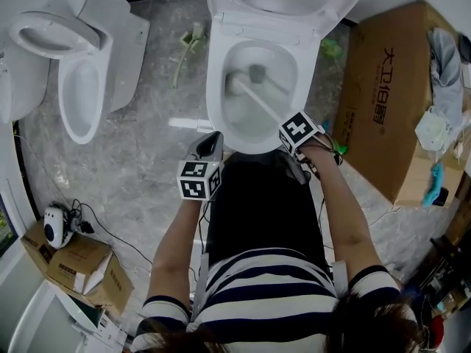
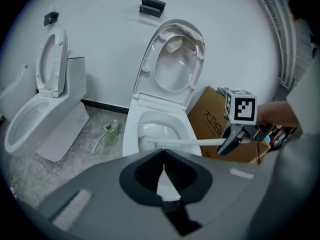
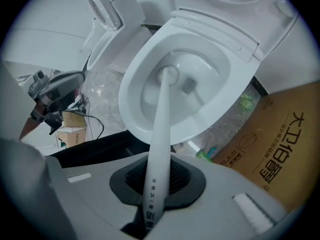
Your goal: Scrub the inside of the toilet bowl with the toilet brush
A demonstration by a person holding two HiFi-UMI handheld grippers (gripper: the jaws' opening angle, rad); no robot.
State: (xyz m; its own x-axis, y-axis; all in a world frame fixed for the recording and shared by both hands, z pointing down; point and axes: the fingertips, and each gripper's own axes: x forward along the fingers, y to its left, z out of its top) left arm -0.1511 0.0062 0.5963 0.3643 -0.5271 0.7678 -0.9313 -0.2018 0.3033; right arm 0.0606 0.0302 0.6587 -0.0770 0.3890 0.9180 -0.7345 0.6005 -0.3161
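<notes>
A white toilet (image 1: 254, 134) stands with its lid and seat raised. The toilet brush (image 1: 259, 100) has a long white handle, and its head (image 1: 234, 81) rests against the far left inside of the bowl. My right gripper (image 1: 285, 126) is at the bowl's near right rim, shut on the handle. In the right gripper view the handle (image 3: 159, 129) runs up from the gripper (image 3: 156, 179) to the brush head (image 3: 169, 74). My left gripper (image 1: 210, 144) hovers at the near left rim, shut (image 2: 164, 164) and holding nothing.
A second toilet (image 1: 73, 72) stands at the left. A large cardboard box (image 1: 390, 94) lies right of the bowl. Small boxes (image 1: 77, 263) and cables sit at the lower left. A green item (image 1: 188, 46) lies on the floor between the toilets.
</notes>
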